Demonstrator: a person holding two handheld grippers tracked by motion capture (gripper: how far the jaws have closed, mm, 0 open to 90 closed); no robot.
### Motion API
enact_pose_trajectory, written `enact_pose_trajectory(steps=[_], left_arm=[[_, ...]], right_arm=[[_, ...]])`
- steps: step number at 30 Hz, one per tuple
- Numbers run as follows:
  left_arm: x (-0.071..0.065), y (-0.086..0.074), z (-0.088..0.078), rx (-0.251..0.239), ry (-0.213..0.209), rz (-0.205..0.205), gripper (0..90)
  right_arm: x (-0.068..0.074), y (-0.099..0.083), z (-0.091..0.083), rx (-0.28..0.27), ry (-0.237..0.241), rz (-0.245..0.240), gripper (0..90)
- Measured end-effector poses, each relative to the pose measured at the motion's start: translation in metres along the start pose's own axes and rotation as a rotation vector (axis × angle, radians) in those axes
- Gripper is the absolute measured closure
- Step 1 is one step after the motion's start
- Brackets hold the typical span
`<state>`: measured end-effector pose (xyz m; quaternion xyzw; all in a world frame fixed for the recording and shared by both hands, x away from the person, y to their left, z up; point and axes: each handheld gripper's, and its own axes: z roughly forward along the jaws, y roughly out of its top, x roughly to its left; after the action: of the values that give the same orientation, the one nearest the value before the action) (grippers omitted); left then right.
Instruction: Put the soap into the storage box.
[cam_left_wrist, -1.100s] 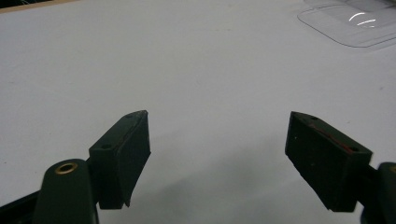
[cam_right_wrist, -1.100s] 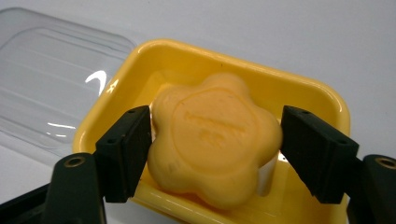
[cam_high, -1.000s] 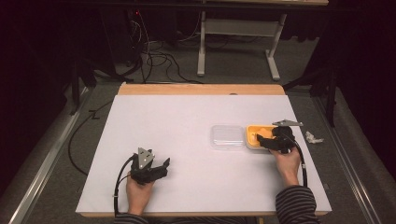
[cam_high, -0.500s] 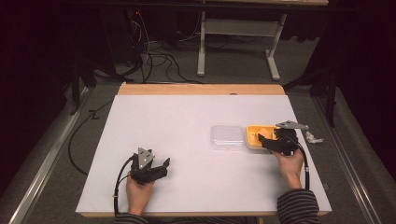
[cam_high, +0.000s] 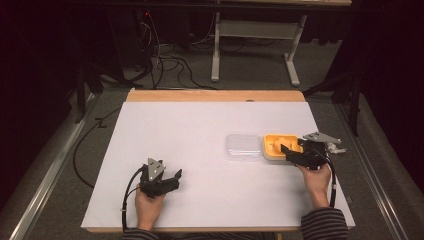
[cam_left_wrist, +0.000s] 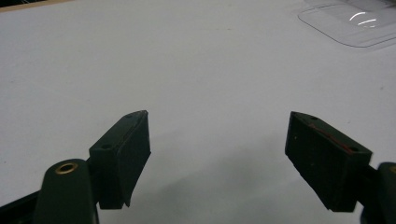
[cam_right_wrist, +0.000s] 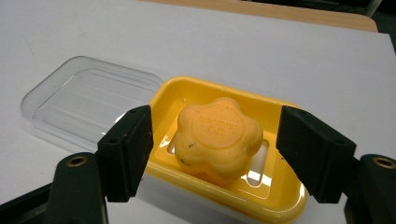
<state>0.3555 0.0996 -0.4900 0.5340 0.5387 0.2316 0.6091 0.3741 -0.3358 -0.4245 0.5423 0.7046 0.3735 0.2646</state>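
**Soap sits dead ahead of the right gripper's spread jaws**

From where I stand, the whole matter hangs on the right gripper (cam_high: 295, 154) and the yellow soap (cam_right_wrist: 218, 136) just in front of it. The soap, a lobed, flower-shaped cake, lies in the yellow soap dish (cam_right_wrist: 280, 196) near the right side of the white table (cam_high: 200, 130). In the right gripper view the two black jaws stand wide apart, one on either side of the soap and short of it, touching nothing. The soap is roughly as wide as it is long, so it has no real long axis to line up with; the dish does, and it runs across the line of the jaws.

The clear lid (cam_high: 243, 146) lies flat on the table, just beside the dish on its left, touching or nearly so.

The left gripper (cam_high: 172, 179) is well apart from all this, low near the front edge on the left, its jaws also spread and empty over bare table, with only a corner of the lid showing far ahead in its view.

So the right hand (cam_high: 315, 176) is plainly the nearer one. I'd judge the next move is a short push forward and down, then a squeeze on the soap.
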Motion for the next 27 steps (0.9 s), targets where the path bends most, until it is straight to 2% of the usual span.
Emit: enact_pose_trajectory(steps=[6,8,13,27], left_arm=[[0.000,0.000,0.000,-0.001,0.000,0.001,22.8],[0.000,0.000,0.000,0.000,0.001,0.000,22.8],[0.000,0.000,0.000,0.000,0.000,0.002,22.8],[0.000,0.000,0.000,0.001,0.000,0.000,22.8]], right_arm=[[-0.002,-0.003,-0.005,-0.016,-0.001,0.002,28.1],[-0.002,-0.004,-0.007,-0.008,-0.010,0.012,28.0],[-0.004,-0.007,-0.014,-0.034,-0.016,0.029,28.2],[-0.009,-0.023,-0.021,-0.060,0.000,0.059,25.4]])
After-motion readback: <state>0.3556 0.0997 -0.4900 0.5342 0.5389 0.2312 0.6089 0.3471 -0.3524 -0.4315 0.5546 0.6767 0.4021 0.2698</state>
